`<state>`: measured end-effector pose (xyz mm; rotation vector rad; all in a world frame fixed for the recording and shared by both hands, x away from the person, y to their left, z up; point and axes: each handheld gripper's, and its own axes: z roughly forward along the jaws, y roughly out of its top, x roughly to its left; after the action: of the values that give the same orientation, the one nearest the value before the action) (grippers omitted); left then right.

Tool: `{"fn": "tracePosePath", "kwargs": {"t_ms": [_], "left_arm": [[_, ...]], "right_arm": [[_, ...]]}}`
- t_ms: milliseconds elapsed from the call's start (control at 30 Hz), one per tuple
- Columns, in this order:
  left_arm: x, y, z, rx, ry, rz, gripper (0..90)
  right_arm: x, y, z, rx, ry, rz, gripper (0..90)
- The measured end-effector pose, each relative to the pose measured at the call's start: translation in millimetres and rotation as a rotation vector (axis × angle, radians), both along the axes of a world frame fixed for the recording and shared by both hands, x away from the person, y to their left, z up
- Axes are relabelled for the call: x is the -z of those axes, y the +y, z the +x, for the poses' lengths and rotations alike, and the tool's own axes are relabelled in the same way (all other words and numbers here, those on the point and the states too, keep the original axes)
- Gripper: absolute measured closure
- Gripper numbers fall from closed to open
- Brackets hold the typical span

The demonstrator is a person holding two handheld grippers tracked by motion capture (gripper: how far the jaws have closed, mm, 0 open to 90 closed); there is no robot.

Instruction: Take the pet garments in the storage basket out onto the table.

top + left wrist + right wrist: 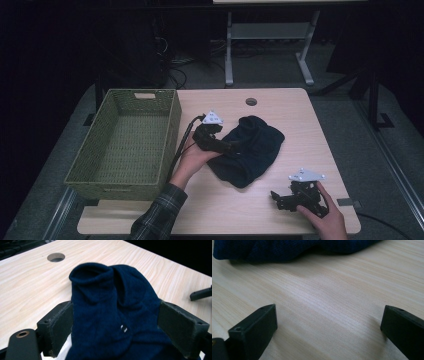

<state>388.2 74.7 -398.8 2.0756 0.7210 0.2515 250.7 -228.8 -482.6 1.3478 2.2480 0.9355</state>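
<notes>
A dark blue garment (107, 315) is bunched on the wooden table (300, 130), its near end lying between the spread jaws of the left gripper (227, 146); the left pad touches the cloth edge, the right pad stands just clear, so nothing is clamped. A small white mark on the cloth cannot be read. Behind this gripper a green wicker basket (170, 125) is set close. The right gripper (278, 199) is held spread over bare wood near the table's front edge, well apart from the garment.

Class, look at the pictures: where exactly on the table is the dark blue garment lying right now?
In the high view the dark blue garment lies crumpled mid-table, right of the green basket, below the round table hole, its left edge between the left tool's open jaws.
</notes>
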Motion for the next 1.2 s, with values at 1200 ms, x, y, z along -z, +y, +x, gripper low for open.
{"fn": "tracePosePath", "kwargs": {"t_ms": [1200], "left_arm": [[47.2, 44.9, -97.5, -0.064, 0.040, 0.118, 13.3]], "right_arm": [[0.0, 0.0, -0.1, 0.001, 0.001, 0.000, 0.4]]}}
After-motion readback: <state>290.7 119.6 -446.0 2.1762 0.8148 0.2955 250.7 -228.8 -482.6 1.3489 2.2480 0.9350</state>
